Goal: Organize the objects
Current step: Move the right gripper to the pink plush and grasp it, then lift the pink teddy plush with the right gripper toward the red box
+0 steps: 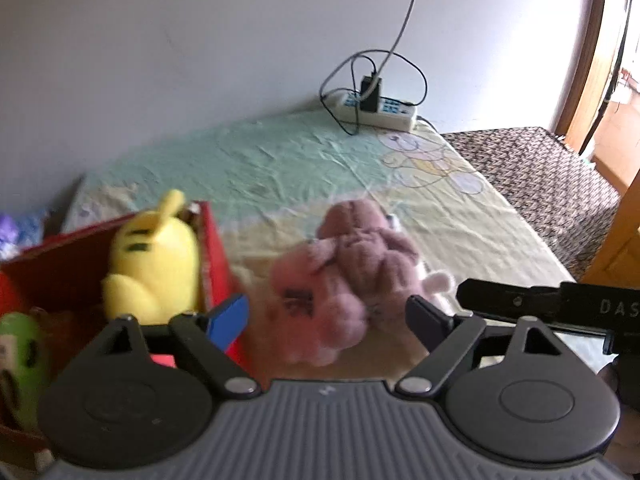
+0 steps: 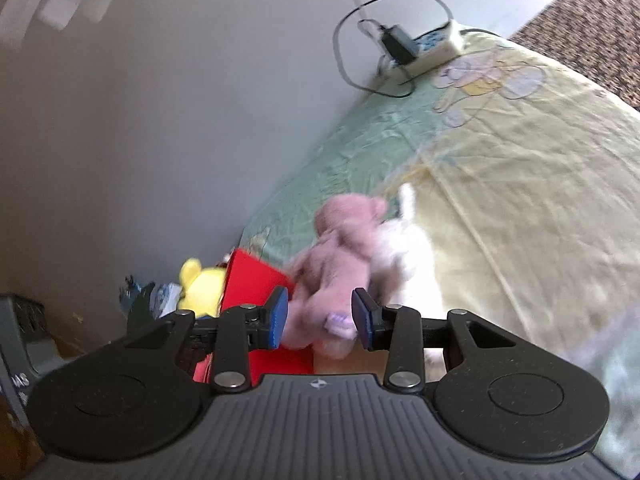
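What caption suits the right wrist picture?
Pink plush toy held between the right gripper jaws, beside a red box on the bed.

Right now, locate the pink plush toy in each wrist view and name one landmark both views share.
Left wrist: pink plush toy at centre, just right of the red box.
Right wrist: pink plush toy at lower centre, reaching down between the fingers.
Shared landmark: power strip by the wall.

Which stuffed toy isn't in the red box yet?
The pink plush toy. It's outside the red box, over the bed sheet, while the yellow plush and green plush sit inside.
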{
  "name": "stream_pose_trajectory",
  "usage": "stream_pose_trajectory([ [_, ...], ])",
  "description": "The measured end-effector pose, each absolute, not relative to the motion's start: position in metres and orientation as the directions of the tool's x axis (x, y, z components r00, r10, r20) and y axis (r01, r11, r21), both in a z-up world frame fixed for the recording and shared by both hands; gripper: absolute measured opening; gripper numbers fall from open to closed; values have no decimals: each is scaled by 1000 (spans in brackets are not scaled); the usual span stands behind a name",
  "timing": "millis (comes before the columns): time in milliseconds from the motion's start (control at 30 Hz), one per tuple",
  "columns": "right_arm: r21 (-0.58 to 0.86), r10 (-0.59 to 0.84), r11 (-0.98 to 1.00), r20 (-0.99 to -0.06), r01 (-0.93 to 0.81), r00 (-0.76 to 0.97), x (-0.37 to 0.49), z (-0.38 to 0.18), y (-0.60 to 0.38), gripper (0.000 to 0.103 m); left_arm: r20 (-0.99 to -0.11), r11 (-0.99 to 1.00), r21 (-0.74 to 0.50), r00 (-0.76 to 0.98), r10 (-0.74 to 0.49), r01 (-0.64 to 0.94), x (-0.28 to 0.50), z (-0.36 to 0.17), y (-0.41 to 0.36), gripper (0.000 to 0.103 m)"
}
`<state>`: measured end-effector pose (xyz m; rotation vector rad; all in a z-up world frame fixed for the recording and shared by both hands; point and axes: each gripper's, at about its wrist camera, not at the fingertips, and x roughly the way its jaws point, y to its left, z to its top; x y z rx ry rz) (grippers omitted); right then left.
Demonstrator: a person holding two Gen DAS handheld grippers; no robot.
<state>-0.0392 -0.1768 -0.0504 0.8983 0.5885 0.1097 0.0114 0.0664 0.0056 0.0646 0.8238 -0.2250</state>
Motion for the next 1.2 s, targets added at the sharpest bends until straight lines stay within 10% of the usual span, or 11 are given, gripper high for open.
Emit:
stream_pose_trajectory([
  [900,734,431,675,-473,74,769,69,-85,-179,40,-832,976,-105,520,-192,193,89,-57,44,95],
  [1200,721,478,693,-460,0,749,78,-83,-173,37,-836,976,-102,515,-189,193,95,-59,46,82],
])
